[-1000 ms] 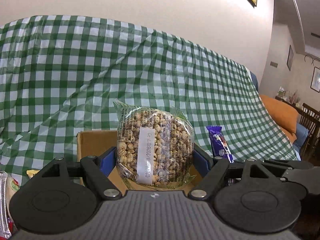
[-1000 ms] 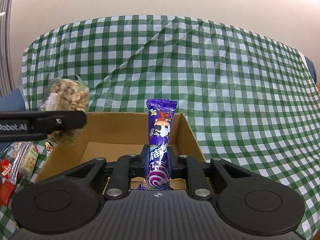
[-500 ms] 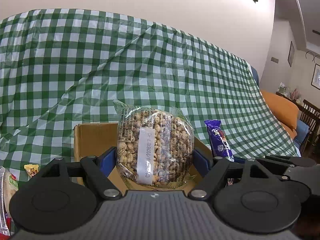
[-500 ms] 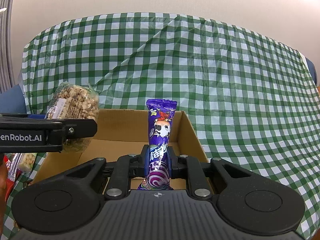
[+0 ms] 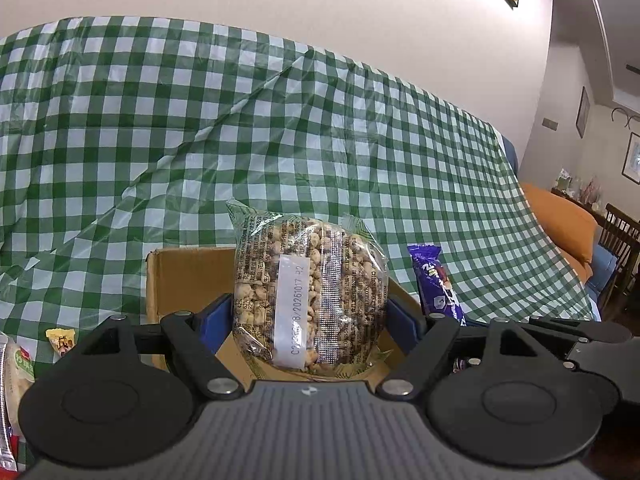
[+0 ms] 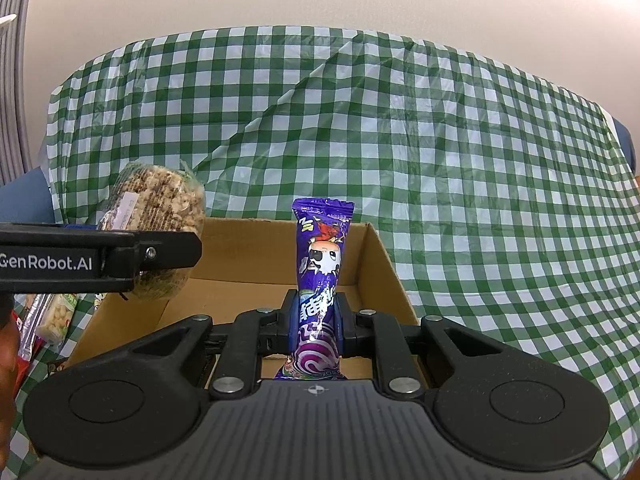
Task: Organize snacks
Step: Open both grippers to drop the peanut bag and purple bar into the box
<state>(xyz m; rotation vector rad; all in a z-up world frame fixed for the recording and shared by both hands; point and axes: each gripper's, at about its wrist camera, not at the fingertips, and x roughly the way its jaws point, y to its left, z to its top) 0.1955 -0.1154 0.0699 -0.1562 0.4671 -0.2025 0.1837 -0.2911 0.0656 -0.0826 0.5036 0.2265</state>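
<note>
Between the earlier frames and now, both claws have kept their grips unchanged, while in the right wrist view the left claw with its packet has slid further in over the box's left wall, and in the left wrist view the checked background sits lower

Step in hand: carrying two snacks to the open brown cardboard box point(image 6: 384, 256), which stands on the green-and-white checked cloth point(image 6: 460, 152); both are poised above it, neither yet released. The left claw point(image 5: 310, 312) has its jaws spread wide and pressed against the two sides of a round puffed-grain cake in clear printed wrapping point(image 5: 310, 288), held upright on edge. The box's far-left wall rises just behind and to the left of this claw. The right claw point(image 6: 318, 320) is closed almost fully, pinching the lower part of a slim purple foil snack bar with a cartoon figure point(image 6: 322, 256), which stands upright above the jaws; the box floor lies directly ahead of and below this claw.

Next move, as judged: lower each claw towards the box floor, then part the jaws so that the grain cake settles on the left and the bar on the right, the two claws kept from colliding.

Loose snack packets point(image 6: 52, 316) lie on the cloth to the left of both claws, outside the box, so sorting appears partly done
</note>
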